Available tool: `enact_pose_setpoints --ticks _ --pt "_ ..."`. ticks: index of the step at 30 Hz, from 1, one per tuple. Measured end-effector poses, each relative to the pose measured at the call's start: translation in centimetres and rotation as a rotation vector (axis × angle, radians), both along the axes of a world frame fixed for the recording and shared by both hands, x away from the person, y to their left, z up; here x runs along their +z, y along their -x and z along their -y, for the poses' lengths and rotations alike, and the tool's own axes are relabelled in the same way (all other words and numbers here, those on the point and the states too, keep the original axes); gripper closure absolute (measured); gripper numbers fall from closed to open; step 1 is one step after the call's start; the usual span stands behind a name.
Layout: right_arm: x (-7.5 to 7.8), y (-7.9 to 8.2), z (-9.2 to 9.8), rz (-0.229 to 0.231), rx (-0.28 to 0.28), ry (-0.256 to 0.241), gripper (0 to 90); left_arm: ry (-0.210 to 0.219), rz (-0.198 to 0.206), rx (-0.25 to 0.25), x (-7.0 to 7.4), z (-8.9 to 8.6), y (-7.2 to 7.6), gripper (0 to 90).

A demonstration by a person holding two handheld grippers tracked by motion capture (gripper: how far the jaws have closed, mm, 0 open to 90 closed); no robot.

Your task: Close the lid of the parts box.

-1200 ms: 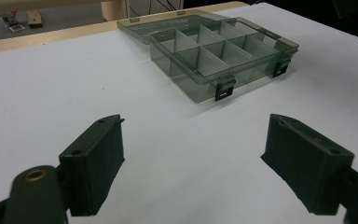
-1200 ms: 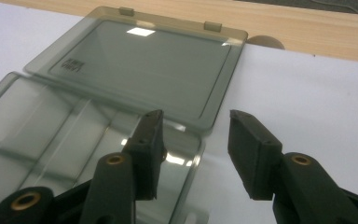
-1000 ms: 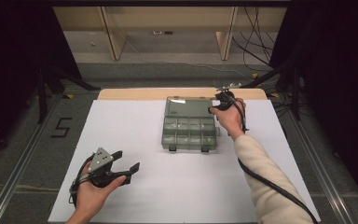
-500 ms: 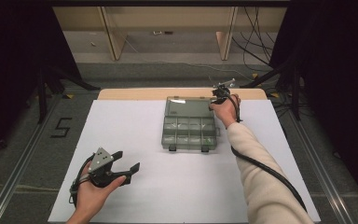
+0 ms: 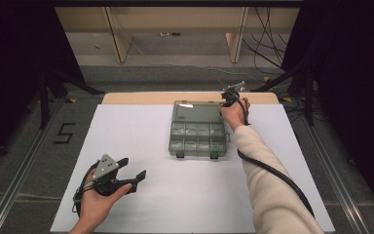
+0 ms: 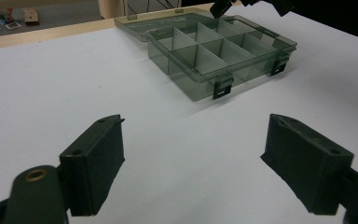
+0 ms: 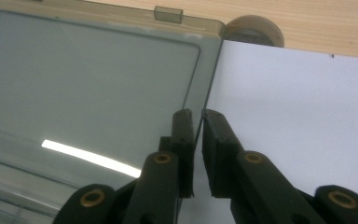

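Note:
A smoky clear compartment box [image 5: 197, 141] lies open on the white sheet, its several compartments [image 6: 214, 51] bare. Its lid [image 5: 197, 111] is swung back flat toward the table's far edge. My right gripper [image 5: 225, 100] is at the lid's right edge; in the right gripper view it [image 7: 198, 119] is shut on that thin edge of the lid [image 7: 98, 79]. My left gripper [image 5: 135, 166] is held at the front left, well short of the box, and stands wide open [image 6: 191, 163] with nothing between its jaws.
A white sheet [image 5: 141, 126] covers the table, with a wooden strip [image 5: 141, 97] bare along the back. A round brown object [image 7: 254, 30] sits at the sheet's back edge by the lid's corner. The right gripper's black cable [image 5: 272, 173] trails over the table's right side.
My right gripper has moved toward the back of the table and slightly left with the lid's edge in it. The left gripper has stayed put.

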State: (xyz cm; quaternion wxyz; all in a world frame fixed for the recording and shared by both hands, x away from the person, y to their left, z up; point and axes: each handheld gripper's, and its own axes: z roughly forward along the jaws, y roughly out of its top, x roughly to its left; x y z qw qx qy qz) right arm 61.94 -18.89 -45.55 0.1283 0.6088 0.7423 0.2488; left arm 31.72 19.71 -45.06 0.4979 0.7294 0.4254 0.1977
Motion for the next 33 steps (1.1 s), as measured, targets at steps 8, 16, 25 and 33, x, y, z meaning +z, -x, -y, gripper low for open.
enact_pose_setpoints --ticks 8,16,25,33 --pt "0.2 0.0 -0.6 -0.025 -0.089 -0.003 87.5 0.0 0.0 -0.002 0.0 0.0 -0.1 19.2" --pt "0.7 0.3 -1.2 -0.016 -0.133 -0.007 89.2 0.009 -0.013 0.01 -0.2 0.0 -0.2 19.8" --pt "0.7 1.1 -1.4 0.028 -0.134 -0.032 89.7 -0.003 -0.023 0.006 -0.3 0.3 -1.3 23.3" --pt "0.9 1.9 -1.5 0.076 -0.152 -0.054 89.8 -0.008 -0.03 0.046 1.3 1.6 -6.8 32.4"
